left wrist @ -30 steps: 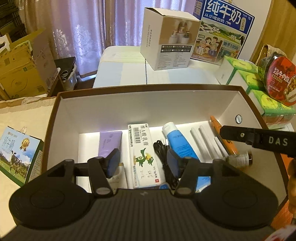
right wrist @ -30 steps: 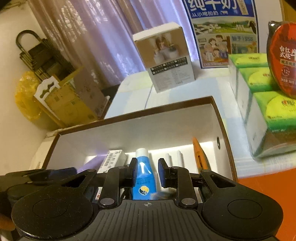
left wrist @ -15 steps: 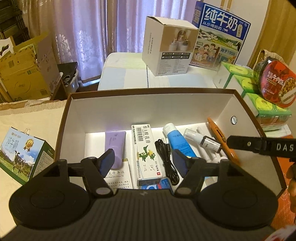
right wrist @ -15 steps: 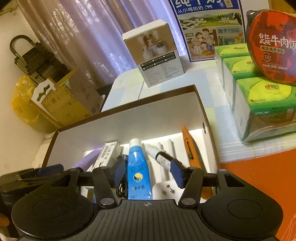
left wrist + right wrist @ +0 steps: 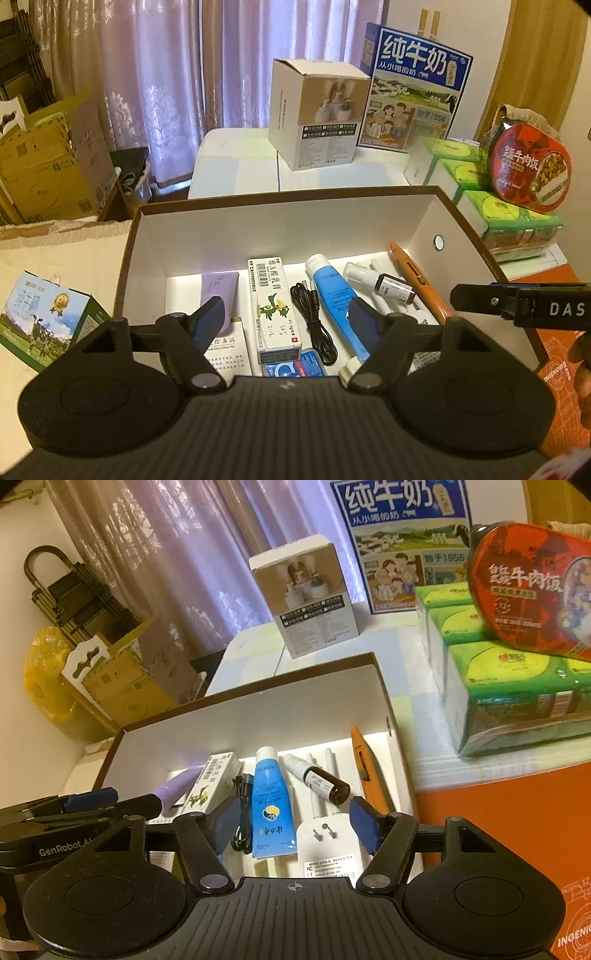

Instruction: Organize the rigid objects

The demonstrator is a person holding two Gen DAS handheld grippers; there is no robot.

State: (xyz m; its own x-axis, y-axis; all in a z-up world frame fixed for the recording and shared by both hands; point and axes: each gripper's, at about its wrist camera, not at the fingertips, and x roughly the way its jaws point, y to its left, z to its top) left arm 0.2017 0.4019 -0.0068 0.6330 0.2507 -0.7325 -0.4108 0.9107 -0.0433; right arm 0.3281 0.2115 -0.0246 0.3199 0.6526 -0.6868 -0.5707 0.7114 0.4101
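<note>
A brown-rimmed white box point(image 5: 280, 229) holds a lilac tube point(image 5: 218, 291), a white-green medicine carton point(image 5: 275, 306), a black cable point(image 5: 314, 317), a blue tube point(image 5: 332, 291), a small dark bottle point(image 5: 384, 282) and an orange cutter point(image 5: 417, 280). My left gripper point(image 5: 286, 314) hovers over the box's near side, jaws opening, nothing pressed between the pads. My right gripper point(image 5: 294, 819) hangs above the blue tube point(image 5: 271, 801) and a white plug adapter point(image 5: 328, 842), jaws also opening and empty. The small bottle point(image 5: 317, 779) lies loose beyond it.
Behind the box stand a white carton point(image 5: 317, 122) and a blue milk case point(image 5: 413, 96). Green tissue packs point(image 5: 509, 686) with a red food bowl point(image 5: 532, 590) crowd the right. A small milk box point(image 5: 40, 317) sits left, cardboard boxes point(image 5: 48, 166) beyond it.
Both grippers drew back and up from the box and spread their jaws. The small bottle, at the right gripper's tip a second ago, now lies free in the box.
</note>
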